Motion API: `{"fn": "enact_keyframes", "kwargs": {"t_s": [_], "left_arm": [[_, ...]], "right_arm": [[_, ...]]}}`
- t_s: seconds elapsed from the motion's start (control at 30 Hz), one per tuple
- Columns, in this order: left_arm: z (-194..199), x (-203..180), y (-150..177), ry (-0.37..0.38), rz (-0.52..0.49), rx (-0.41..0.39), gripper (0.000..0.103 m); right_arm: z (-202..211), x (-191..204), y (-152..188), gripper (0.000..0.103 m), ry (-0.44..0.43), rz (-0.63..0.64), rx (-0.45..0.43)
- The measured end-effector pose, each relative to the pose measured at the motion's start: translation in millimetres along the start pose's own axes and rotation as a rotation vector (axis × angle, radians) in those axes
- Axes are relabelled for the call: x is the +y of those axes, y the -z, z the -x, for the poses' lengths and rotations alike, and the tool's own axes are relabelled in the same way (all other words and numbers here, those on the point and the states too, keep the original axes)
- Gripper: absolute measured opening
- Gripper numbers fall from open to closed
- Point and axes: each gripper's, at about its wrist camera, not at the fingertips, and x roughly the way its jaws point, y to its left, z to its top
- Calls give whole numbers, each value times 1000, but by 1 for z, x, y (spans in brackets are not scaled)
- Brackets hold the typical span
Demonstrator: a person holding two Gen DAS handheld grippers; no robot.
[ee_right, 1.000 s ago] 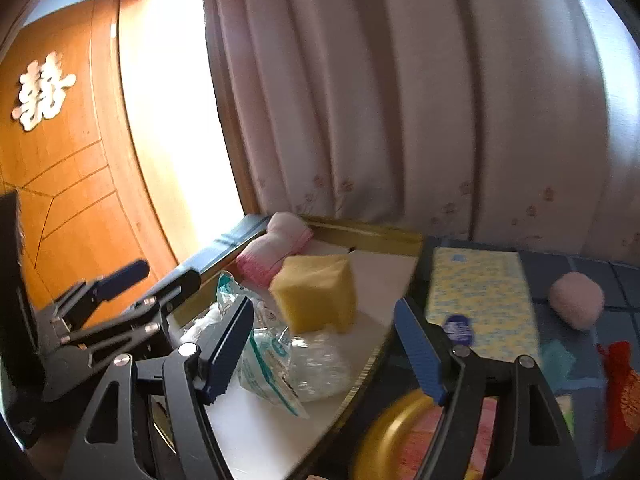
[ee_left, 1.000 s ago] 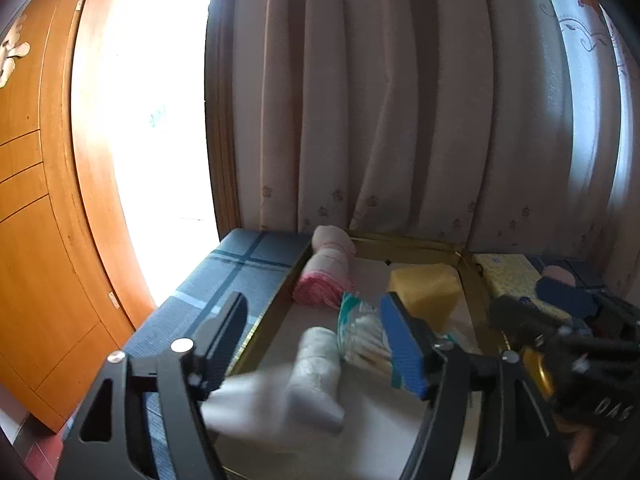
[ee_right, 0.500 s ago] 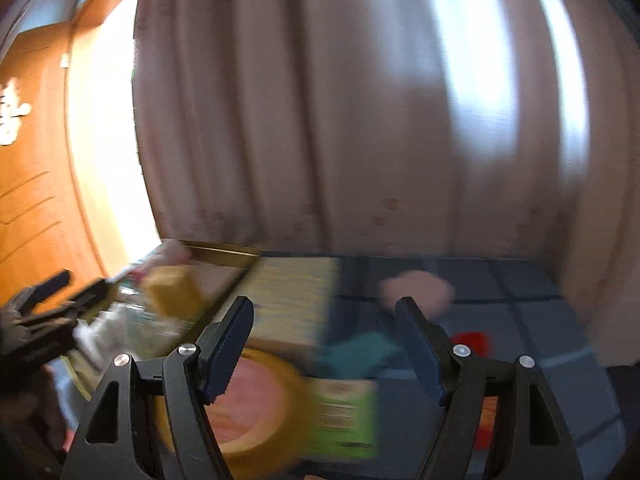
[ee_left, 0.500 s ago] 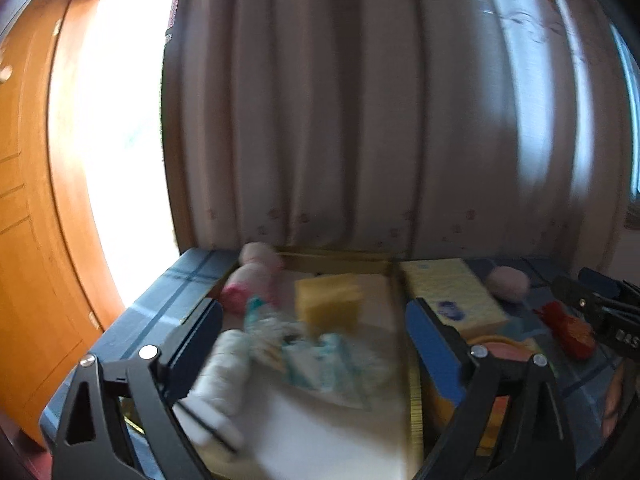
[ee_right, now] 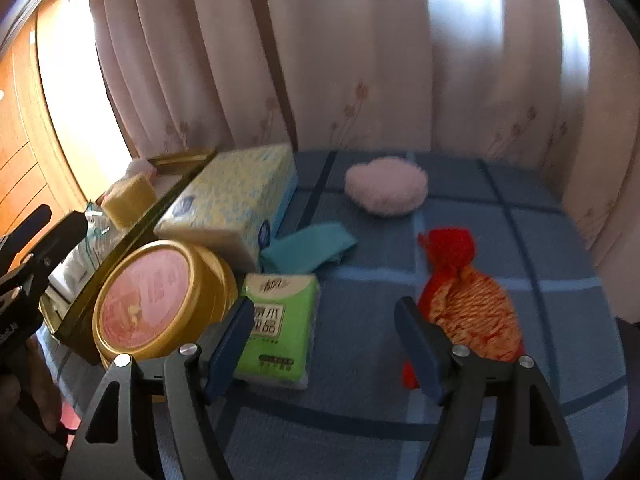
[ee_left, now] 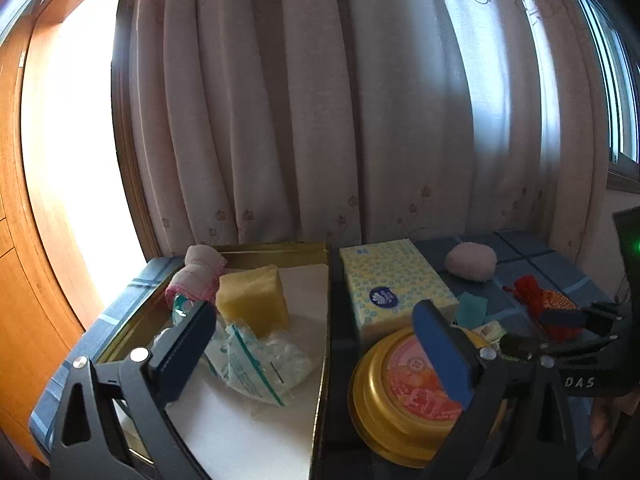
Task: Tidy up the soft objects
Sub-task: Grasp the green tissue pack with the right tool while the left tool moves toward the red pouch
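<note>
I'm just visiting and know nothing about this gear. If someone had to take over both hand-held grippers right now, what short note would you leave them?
Left gripper: fingers opening, nothing between them, over the gold tray.
Right gripper: open, empty, above the blue cloth.
Done: pink roll, yellow sponge and plastic bag lie in the tray.
Left: pink puff, teal cloth, red pouch, green tissue pack and yellow tissue box sit outside it. The round tin stands beside the tray.

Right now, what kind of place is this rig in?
Likely a home room, by a window: floor-length floral curtains, a wooden door, and a blue plaid-covered surface holding a tissue box.
</note>
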Motion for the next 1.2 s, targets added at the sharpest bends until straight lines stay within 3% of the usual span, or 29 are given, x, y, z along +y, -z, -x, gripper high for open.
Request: {"fn": "enact_keyframes", "kwargs": {"t_s": [0.23, 0.4, 0.47, 0.5, 0.63, 1.0, 1.2], "left_arm": [[0, 5, 2, -4, 21, 2, 101], [0, 5, 2, -2, 20, 3, 101], [0, 5, 2, -2, 21, 3, 101], [0, 5, 2, 0, 21, 3, 101], [2, -3, 0, 2, 4, -7, 101], [2, -55, -13, 62, -70, -32, 101], [-3, -101, -20, 146, -103, -14, 101]], "right_arm": [[-11, 9, 5, 72, -72, 14, 72], [-23, 2, 5, 70, -178, -52, 116], [-22, 1, 5, 45, -225, -72, 111], [-21, 0, 5, 43, -255, -89, 111], [-10, 3, 2, 33, -207, -70, 46], [51, -14, -13, 32, -14, -45, -218], [74, -42, -15, 31, 226, -33, -336]]}}
